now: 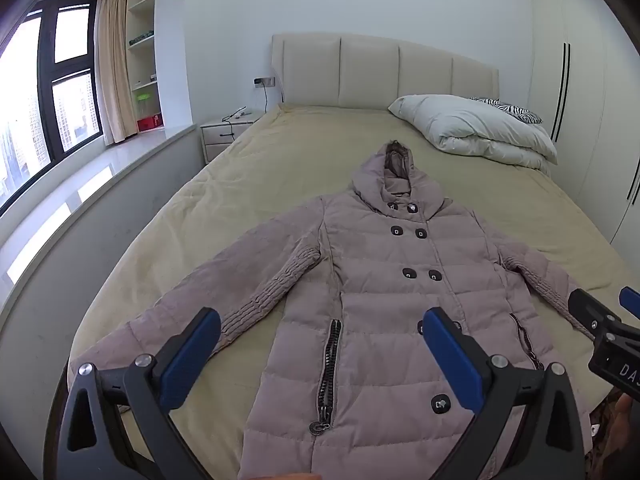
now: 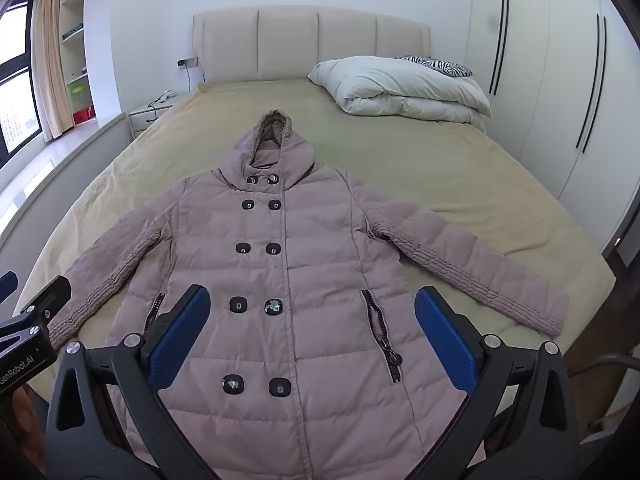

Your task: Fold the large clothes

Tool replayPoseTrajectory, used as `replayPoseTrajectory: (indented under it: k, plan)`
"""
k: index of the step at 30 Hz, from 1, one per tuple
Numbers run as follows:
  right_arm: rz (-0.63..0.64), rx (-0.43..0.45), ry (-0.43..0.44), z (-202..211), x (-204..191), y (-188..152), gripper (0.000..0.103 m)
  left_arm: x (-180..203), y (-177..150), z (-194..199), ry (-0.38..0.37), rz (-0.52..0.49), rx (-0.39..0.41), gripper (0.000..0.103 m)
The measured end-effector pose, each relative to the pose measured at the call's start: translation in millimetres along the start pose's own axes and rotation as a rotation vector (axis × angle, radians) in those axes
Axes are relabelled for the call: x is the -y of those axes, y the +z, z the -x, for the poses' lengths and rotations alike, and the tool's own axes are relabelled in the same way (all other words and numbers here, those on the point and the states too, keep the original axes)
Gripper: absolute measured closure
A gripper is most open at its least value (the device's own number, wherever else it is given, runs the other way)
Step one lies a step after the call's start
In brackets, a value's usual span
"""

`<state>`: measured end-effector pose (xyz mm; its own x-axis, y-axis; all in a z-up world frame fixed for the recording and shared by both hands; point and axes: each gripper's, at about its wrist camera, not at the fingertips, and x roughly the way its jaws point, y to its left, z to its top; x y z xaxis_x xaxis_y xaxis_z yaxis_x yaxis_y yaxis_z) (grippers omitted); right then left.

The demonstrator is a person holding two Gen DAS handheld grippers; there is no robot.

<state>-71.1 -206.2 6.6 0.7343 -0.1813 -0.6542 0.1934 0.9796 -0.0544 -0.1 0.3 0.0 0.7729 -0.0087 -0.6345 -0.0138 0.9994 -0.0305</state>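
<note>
- Our left gripper (image 1: pixel 320 348), black with blue pads, fills the bottom of the left wrist view with its fingers spread wide apart and nothing between them.
- Our right gripper (image 2: pixel 312 326), the same build, sits at the bottom of the right wrist view, likewise spread wide and empty.
- Both hover above the hem end of a dusty-pink quilted hooded coat (image 2: pixel 280 264), touching no fabric as far as we can tell.
- The coat lies flat, front up and buttoned, on a beige bed sheet (image 2: pixel 420 168); its long axis runs straight away from us, hood toward the top centre of the frame.
- Sleeves splay to lower left and lower right.
- We judge the left sleeve (image 1: pixel 224 292) nearer our left gripper and the right sleeve (image 2: pixel 472 272) nearer our right.
- A folded white duvet (image 2: pixel 404 88) rests upper right, well apart.
</note>
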Motion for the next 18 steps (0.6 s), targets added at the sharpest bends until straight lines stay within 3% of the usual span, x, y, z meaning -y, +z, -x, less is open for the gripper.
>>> replayPoseTrajectory:
  k: [18]
  plan:
    - [-0.006,-0.021,0.020,-5.5,-2.0,-3.1,0.000,0.8,0.0,0.1,0.012,-0.013,-0.003,0.000]
